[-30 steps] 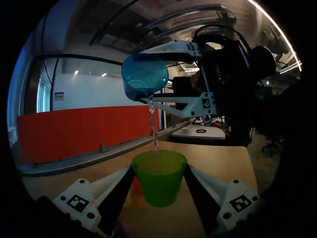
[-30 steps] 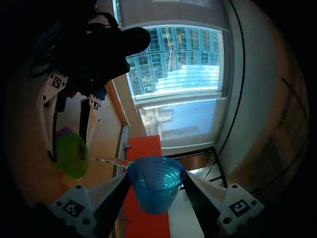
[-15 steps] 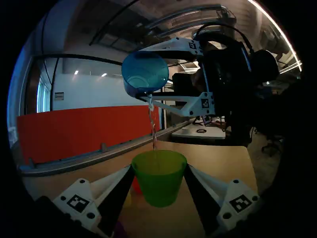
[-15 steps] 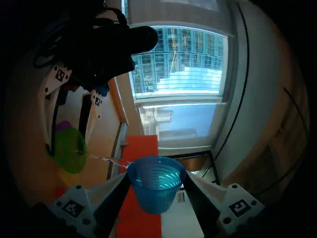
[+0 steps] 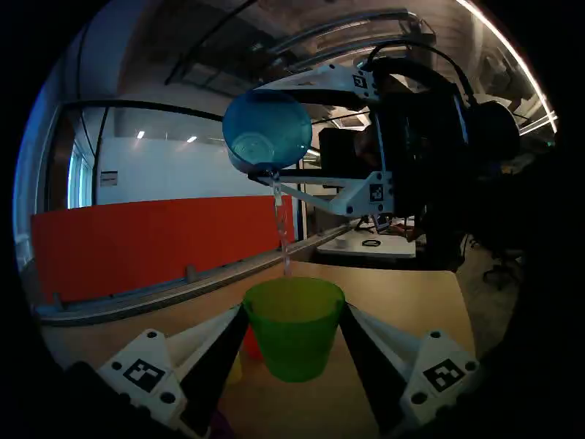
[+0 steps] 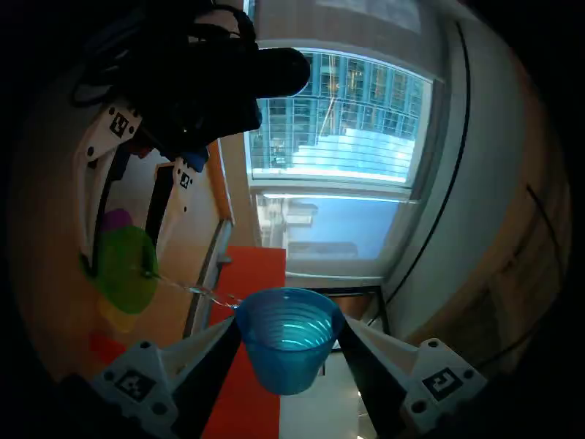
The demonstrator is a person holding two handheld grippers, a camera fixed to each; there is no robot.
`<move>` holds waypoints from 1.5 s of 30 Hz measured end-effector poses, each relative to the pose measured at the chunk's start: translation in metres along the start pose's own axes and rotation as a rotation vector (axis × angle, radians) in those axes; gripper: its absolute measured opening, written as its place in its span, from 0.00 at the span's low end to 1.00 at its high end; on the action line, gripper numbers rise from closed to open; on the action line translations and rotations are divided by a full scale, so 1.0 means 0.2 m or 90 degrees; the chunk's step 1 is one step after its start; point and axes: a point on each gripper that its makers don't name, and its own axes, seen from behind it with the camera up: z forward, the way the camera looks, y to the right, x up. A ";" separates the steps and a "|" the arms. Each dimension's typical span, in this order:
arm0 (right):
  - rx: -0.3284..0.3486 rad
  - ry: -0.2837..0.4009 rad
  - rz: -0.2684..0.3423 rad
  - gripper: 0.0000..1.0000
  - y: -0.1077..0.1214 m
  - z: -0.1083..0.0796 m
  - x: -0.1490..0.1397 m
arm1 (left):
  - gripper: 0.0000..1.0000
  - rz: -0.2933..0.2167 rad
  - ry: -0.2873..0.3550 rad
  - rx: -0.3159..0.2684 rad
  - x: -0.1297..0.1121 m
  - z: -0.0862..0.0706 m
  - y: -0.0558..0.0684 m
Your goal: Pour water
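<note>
My left gripper (image 5: pixel 293 338) is shut on a green plastic cup (image 5: pixel 294 336), held upright over the wooden table (image 5: pixel 409 293). Above it, the right gripper (image 5: pixel 292 132) holds a blue translucent cup (image 5: pixel 267 135) tipped on its side, and a thin stream of water (image 5: pixel 281 227) falls from its rim into the green cup. In the right gripper view, the right gripper (image 6: pixel 289 347) is shut on the blue cup (image 6: pixel 287 339). The water stream (image 6: pixel 194 290) runs to the green cup (image 6: pixel 126 268), held by the left gripper (image 6: pixel 124 219).
An orange partition (image 5: pixel 153 234) and a metal rail (image 5: pixel 190 282) run along the table's far edge. Small red (image 6: pixel 106 344) and yellow (image 6: pixel 117 316) things and a purple one (image 6: pixel 115 219) lie on the table near the green cup. A large window (image 6: pixel 336 139) is behind.
The blue cup has tipped a little further and shifted slightly while the water keeps running. The green cup has stayed in place.
</note>
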 end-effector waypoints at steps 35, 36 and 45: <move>-0.016 0.001 -0.015 0.91 0.03 -0.01 0.01 | 0.87 -0.002 0.003 0.005 0.03 0.00 -0.01; -0.016 0.002 -0.001 0.91 0.03 -0.02 0.00 | 0.87 -0.002 0.003 0.005 0.03 0.00 -0.01; -0.010 0.008 0.181 0.91 0.04 -0.06 -0.06 | 0.87 0.000 0.004 0.008 0.04 0.00 -0.01</move>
